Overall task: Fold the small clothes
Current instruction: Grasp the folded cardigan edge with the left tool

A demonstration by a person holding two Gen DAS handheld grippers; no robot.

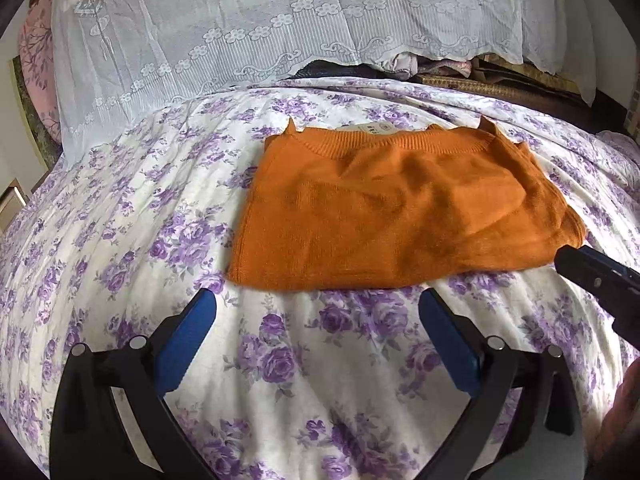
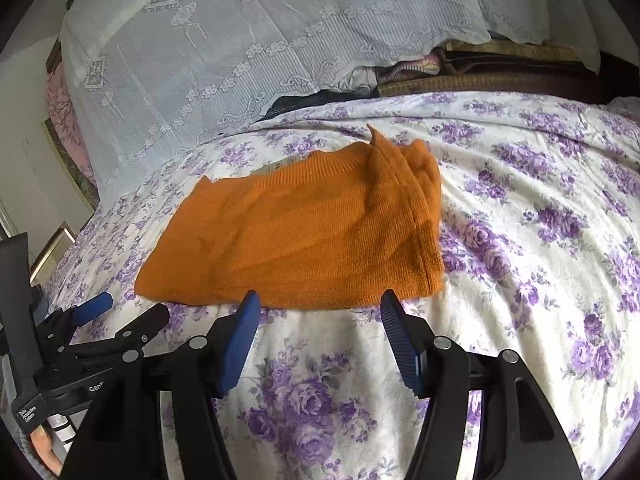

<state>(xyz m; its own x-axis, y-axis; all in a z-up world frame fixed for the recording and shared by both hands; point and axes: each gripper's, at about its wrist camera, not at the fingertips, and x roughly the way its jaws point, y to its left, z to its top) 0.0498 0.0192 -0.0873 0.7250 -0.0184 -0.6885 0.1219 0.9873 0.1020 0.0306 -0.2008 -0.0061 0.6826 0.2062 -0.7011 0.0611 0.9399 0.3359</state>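
Observation:
An orange knitted sweater (image 1: 384, 208) lies folded into a rough rectangle on the bed, collar at the far side, a paper tag showing behind the collar. It also shows in the right wrist view (image 2: 304, 236), with bunched cloth at its right end. My left gripper (image 1: 318, 312) is open and empty, just short of the sweater's near edge. My right gripper (image 2: 318, 308) is open and empty, its fingertips at the sweater's near edge. The right gripper's tip (image 1: 592, 268) shows by the sweater's right corner. The left gripper (image 2: 116, 312) shows at lower left.
The bed carries a white sheet with purple flowers (image 1: 120, 240). A white lace cover (image 1: 240, 40) drapes over stacked things at the back. Piled cloths and mats (image 2: 460, 72) lie under its right edge. A wall and pink cloth (image 1: 36, 60) are at left.

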